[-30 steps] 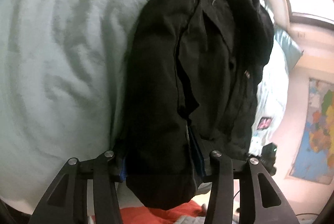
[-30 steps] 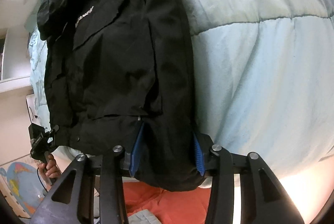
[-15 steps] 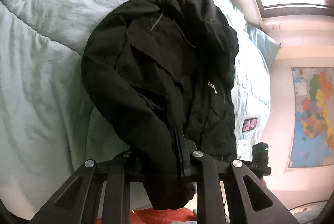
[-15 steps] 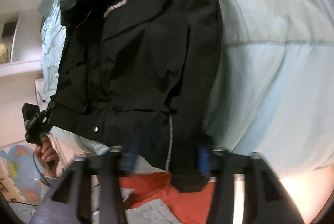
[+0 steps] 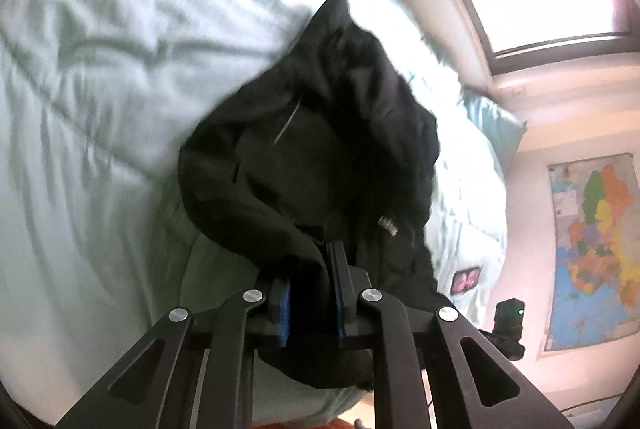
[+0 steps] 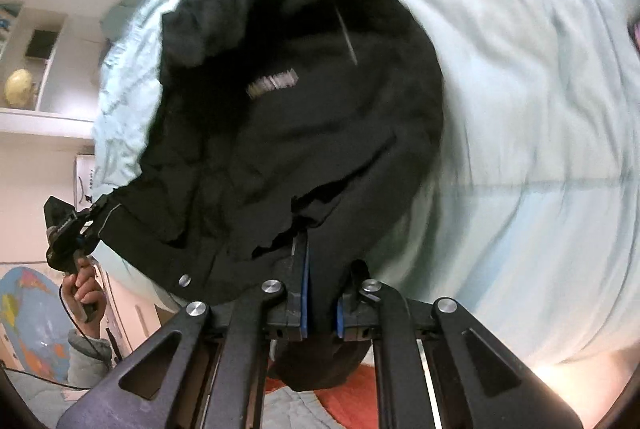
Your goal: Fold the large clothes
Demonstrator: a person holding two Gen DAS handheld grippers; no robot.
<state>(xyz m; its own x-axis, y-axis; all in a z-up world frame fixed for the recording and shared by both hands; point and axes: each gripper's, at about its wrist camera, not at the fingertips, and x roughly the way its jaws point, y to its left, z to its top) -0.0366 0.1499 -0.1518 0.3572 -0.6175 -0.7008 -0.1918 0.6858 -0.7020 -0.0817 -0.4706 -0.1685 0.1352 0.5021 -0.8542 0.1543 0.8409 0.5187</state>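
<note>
A black jacket [image 5: 320,157] lies on the pale green duvet [image 5: 100,109], its lower hem lifted off the bed. My left gripper [image 5: 310,281] has a bunched fold of the hem between its blue pads, and the jaws are closing on it. In the right wrist view the same jacket [image 6: 304,117] shows a grey chest logo. My right gripper [image 6: 322,293] is shut on the other hem corner, and cloth hangs below the pads. At the left edge of that view a hand [image 6: 86,289] holds the left gripper [image 6: 66,237] on the hem.
The duvet [image 6: 540,109] fills the bed around the jacket, with a pillow [image 5: 492,121] at its head. A window [image 5: 540,9] and a wall map [image 5: 596,249] are on the right. Orange cloth [image 6: 352,389] lies below the right gripper. A shelf with a yellow ball [image 6: 20,87] is at far left.
Both grippers have shut on the jacket's hem and risen. The hem has come up off the bed and the jacket bunches toward the collar.
</note>
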